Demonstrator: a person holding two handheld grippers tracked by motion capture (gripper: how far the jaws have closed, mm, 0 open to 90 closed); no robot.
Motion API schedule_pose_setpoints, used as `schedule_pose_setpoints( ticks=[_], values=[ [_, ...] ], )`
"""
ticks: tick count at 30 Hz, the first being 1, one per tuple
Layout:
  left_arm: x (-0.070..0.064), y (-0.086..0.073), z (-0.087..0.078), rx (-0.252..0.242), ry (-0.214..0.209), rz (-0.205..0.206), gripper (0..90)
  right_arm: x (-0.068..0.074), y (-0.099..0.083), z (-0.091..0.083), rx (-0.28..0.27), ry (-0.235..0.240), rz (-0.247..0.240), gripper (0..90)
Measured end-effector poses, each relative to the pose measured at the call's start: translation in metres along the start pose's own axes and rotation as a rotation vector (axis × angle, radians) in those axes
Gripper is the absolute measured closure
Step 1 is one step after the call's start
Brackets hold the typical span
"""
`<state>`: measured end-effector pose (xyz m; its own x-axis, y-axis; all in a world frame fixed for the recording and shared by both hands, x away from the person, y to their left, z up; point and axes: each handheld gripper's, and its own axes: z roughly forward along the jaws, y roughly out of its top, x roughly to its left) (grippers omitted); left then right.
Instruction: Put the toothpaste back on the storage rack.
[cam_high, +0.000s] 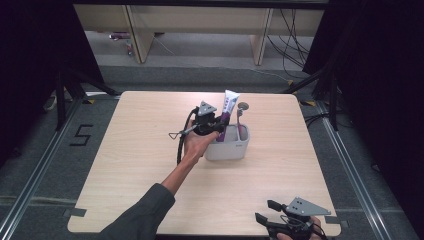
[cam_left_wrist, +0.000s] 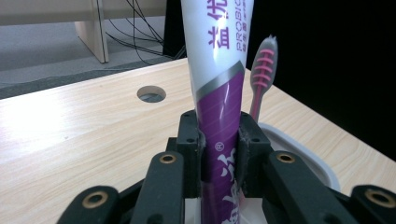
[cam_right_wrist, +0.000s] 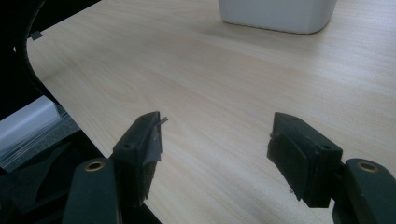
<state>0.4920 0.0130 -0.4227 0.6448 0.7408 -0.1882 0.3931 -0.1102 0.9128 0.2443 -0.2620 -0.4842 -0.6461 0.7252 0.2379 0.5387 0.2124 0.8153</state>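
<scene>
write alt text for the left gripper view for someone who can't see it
The left gripper has its two black jaws shut on an upright white and purple toothpaste tube above a white holder. A pink and grey toothbrush stands just behind, on a light wooden table with a round hole.

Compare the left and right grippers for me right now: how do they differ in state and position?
The left gripper is shut on the toothpaste tube, holding it upright over the white holder; the right gripper is open and holds nothing. The left gripper is near the table's middle, above the holder; the right gripper sits at the near right edge, well apart from the holder. Both have black jaws and a grey plate on top.
</scene>
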Motion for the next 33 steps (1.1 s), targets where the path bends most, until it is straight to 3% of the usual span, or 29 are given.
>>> schedule_pose_setpoints(
  ticks=[3,7,10,13,15,19,22,23,24,27,29,30,32,33],
  values=[
    [-0.001,-0.001,-0.001,0.029,0.010,0.028,73.9,0.000,0.000,0.000,0.000,-0.002,0.001,34.9],
    [-0.003,-0.002,0.001,0.052,0.004,0.030,73.4,-0.001,0.000,0.001,-0.012,0.003,-0.003,34.9],
    [-0.004,-0.004,0.001,0.086,0.023,0.049,72.7,0.000,0.000,0.002,-0.013,0.010,0.009,34.9],
    [-0.005,-0.005,0.000,0.095,0.031,0.041,69.7,-0.002,0.000,0.001,-0.003,0.004,-0.015,34.8],
    [-0.008,-0.007,0.001,0.131,0.039,0.057,67.1,-0.002,0.000,0.001,-0.004,0.004,-0.015,34.8],
    [-0.009,-0.005,-0.002,0.103,0.052,0.048,64.8,-0.002,0.000,0.001,-0.006,0.010,-0.011,34.8],
    [-0.010,0.002,-0.008,0.073,0.054,0.036,55.9,-0.002,0.000,0.001,-0.006,0.013,-0.009,34.8],
    [-0.010,0.004,-0.009,0.081,0.055,0.026,53.4,0.000,0.000,0.001,-0.001,0.012,0.014,34.8],
    [-0.008,0.006,-0.011,0.094,0.058,0.028,50.1,-0.002,0.000,0.001,-0.006,0.009,-0.019,34.8],
    [-0.004,0.008,-0.019,0.109,0.070,0.037,44.3,-0.002,0.000,0.002,-0.010,0.005,-0.027,34.8],
    [-0.003,0.009,-0.022,0.099,0.066,0.024,41.9,0.000,0.000,0.002,0.000,0.003,0.002,34.8],
    [-0.003,0.010,-0.024,0.092,0.061,0.020,42.0,-0.001,0.000,0.001,-0.001,-0.014,-0.020,34.8],
    [-0.003,0.012,-0.027,0.098,0.059,0.024,42.3,-0.001,0.000,0.001,0.014,0.000,-0.004,34.8],
    [-0.001,0.013,-0.029,0.106,0.056,0.034,42.3,-0.003,0.001,0.001,0.003,-0.015,-0.040,34.8]
  ],
)
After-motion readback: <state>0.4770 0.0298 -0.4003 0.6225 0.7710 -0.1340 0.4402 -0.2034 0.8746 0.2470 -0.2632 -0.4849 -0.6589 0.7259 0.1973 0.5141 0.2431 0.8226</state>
